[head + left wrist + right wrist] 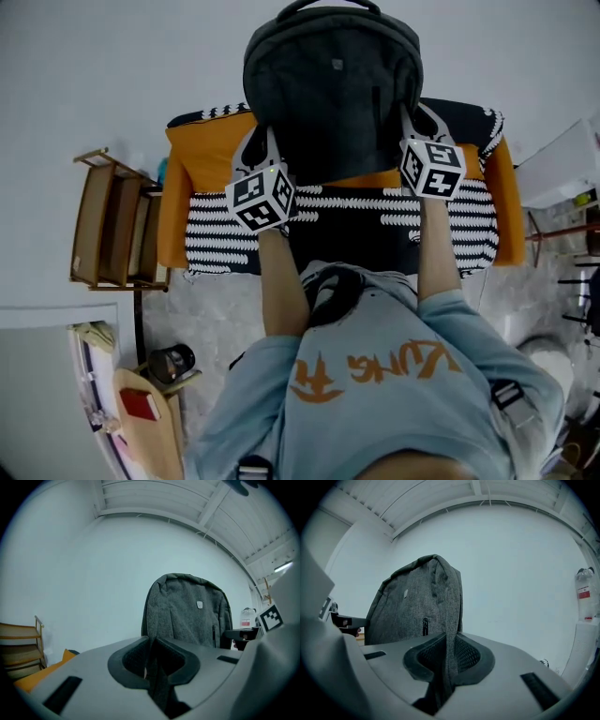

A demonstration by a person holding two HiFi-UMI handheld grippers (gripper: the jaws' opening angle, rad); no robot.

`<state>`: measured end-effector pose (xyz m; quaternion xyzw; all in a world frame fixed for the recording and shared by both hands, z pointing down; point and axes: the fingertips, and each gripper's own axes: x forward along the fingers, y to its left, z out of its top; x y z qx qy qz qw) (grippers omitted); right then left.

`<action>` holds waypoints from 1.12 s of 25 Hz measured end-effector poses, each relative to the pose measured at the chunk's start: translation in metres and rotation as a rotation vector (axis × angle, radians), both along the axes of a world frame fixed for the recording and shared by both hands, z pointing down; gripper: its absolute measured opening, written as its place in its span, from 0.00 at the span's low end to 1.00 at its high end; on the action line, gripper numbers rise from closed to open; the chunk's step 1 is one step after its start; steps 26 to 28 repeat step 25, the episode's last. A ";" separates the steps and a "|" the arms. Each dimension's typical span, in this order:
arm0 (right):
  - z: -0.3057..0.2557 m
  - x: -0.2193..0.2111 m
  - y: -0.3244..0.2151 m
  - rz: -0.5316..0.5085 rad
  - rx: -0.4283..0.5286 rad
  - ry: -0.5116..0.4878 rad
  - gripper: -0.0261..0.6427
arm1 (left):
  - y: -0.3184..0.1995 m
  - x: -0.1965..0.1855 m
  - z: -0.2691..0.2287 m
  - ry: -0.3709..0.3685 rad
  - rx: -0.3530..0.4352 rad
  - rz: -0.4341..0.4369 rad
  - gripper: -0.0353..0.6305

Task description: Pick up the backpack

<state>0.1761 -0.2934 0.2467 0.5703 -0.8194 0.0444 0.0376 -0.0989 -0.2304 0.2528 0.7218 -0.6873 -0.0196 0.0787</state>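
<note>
Leftmost, a wooden rack (105, 225) stands beside the orange, striped cover (202, 159). Next, the left gripper (262, 145) has its fingers (131, 660) pinched narrow on a fold of the grey backpack (333, 84), which stands upright between both grippers over the cover. Rightmost, the right gripper (412, 122) has its fingers (471, 656) likewise clamped on the backpack's side fabric.

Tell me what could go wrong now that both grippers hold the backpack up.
1. The left gripper and the right gripper each pinch only a thin fold at a side of the backpack; the fabric could slip out.
2. Most of the backpack stands above the grips, so it may tip over and fall onto the striped cover below.
</note>
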 end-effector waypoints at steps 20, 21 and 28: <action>-0.022 0.024 -0.017 0.039 0.039 -0.027 0.10 | -0.032 0.021 -0.014 0.023 0.024 0.040 0.13; -0.022 0.024 -0.018 0.038 0.040 -0.026 0.10 | -0.033 0.021 -0.013 0.024 0.024 0.040 0.13; -0.019 0.025 -0.020 0.033 0.041 -0.023 0.10 | -0.036 0.022 -0.010 0.032 0.025 0.038 0.13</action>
